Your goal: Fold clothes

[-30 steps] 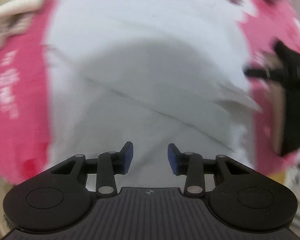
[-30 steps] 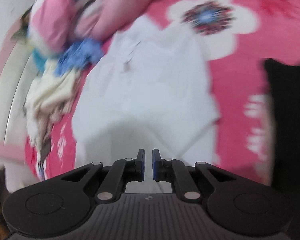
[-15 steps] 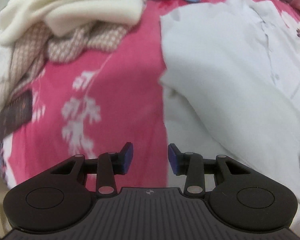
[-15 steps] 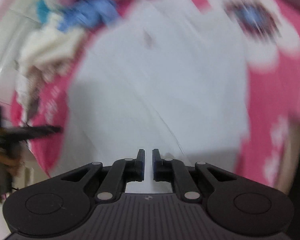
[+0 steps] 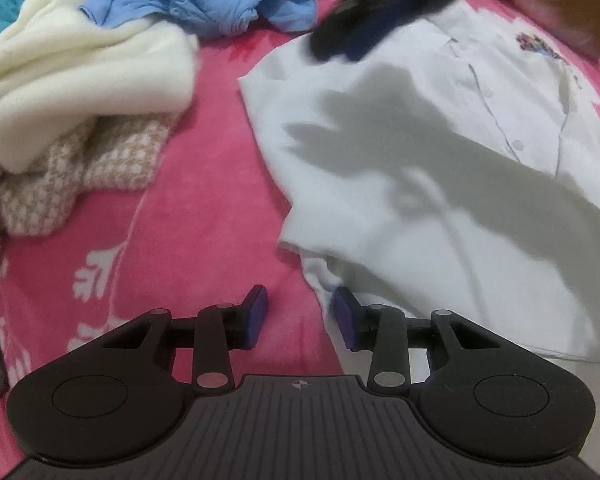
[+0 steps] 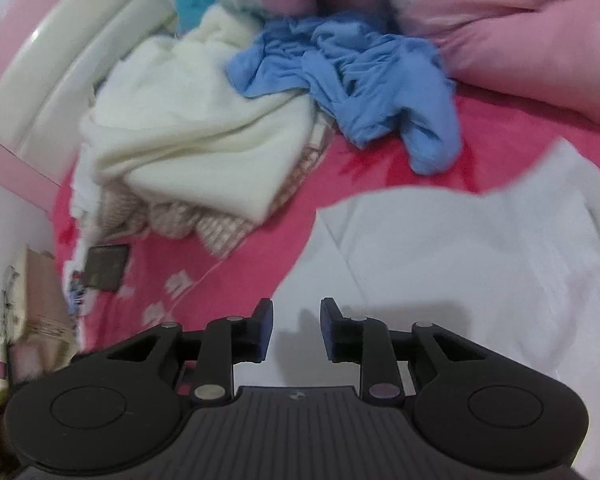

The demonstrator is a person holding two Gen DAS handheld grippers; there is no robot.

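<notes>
Presently both my left tool (image 5: 300,314) and right tool (image 6: 296,330) stand wide, empty, over the white button shirt (image 5: 440,184); I should pinch one layer cleanly at its edge.

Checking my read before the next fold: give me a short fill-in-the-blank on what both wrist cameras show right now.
1. The white shirt lies on a ____ floral bedspread.
2. The left gripper is ____, holding nothing.
3. The crumpled garment beyond the shirt is ____.
4. The cream garment lies on top of a ____ patterned one.

Missing words: pink; open; blue; houndstooth
</notes>
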